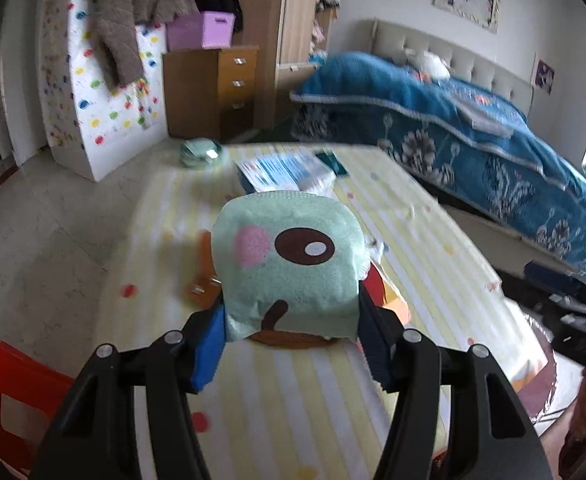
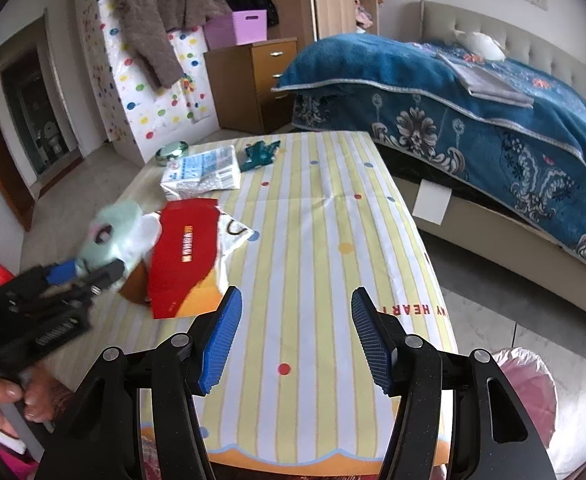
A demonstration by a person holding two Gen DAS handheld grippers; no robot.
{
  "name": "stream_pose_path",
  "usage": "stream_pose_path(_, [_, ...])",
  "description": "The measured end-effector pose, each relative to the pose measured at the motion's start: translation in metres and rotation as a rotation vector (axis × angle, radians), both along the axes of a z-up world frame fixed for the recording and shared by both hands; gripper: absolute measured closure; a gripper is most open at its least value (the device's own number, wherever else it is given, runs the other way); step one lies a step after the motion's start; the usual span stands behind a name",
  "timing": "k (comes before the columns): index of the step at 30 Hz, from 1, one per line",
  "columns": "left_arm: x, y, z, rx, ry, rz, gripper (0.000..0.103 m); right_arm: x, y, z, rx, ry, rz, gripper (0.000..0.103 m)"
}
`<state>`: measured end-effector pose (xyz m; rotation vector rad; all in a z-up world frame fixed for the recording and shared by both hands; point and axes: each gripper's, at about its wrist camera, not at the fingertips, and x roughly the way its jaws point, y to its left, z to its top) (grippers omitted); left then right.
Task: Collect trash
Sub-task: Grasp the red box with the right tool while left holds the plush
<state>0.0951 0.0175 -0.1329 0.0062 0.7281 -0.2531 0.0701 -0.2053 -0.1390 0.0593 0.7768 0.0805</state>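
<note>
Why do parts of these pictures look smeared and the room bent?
Left wrist view: table and far clutter are motion-blurred, while the held green wrapper stays fairly sharp. Right wrist view: mostly crisp; only the left gripper smears. Both fisheye views curve straight edges.

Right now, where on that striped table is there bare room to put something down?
The near and right-hand side of the table is bare stripes, from the open right gripper out to the edge by the bed. The left side is crowded: red wrapper, tissue pack, teal scrap, glass dish, and the left gripper holding the green packet.
</note>
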Motion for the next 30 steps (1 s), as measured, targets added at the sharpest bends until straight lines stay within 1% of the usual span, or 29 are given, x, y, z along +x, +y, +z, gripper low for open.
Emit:
stream_pose_path(1, [-0.003,0.006,0.005,-0.002,-0.012,0.011,0.046,0.001,0.003,0.000,0.002,0.001,0.011,0.044])
stream_pose_path(3, [-0.007,0.015,0.011,0.005,-0.028,0.036,0.046,0.001,0.008,0.002,0.005,0.000,0.026,0.039])
stream_pose_path(5, [-0.010,0.025,0.013,0.030,-0.039,0.066,0.046,0.007,0.018,0.000,0.006,0.002,0.055,0.030])
stream_pose_path(8, [-0.008,0.034,0.008,0.042,-0.025,0.092,0.046,0.016,0.034,-0.005,0.008,0.013,0.095,0.022])
stream_pose_path(11, [-0.005,0.044,-0.001,0.032,0.001,0.112,0.045,0.028,0.050,-0.012,0.010,0.034,0.132,0.018])
stream_pose_path(15, [-0.002,0.053,-0.010,0.021,0.018,0.121,0.045,0.045,0.068,-0.023,0.011,0.071,0.166,0.018])
stream_pose_path(20, [0.003,0.055,-0.015,0.024,0.027,0.123,0.045,0.064,0.084,-0.036,0.013,0.103,0.178,0.018])
stream_pose_path(28, [0.010,0.058,-0.019,0.017,0.037,0.129,0.045,0.085,0.098,-0.054,-0.006,0.150,0.198,0.018])
stream_pose_path(30, [0.009,0.059,-0.019,0.017,0.038,0.131,0.045,0.086,0.098,-0.054,-0.013,0.146,0.199,0.018])
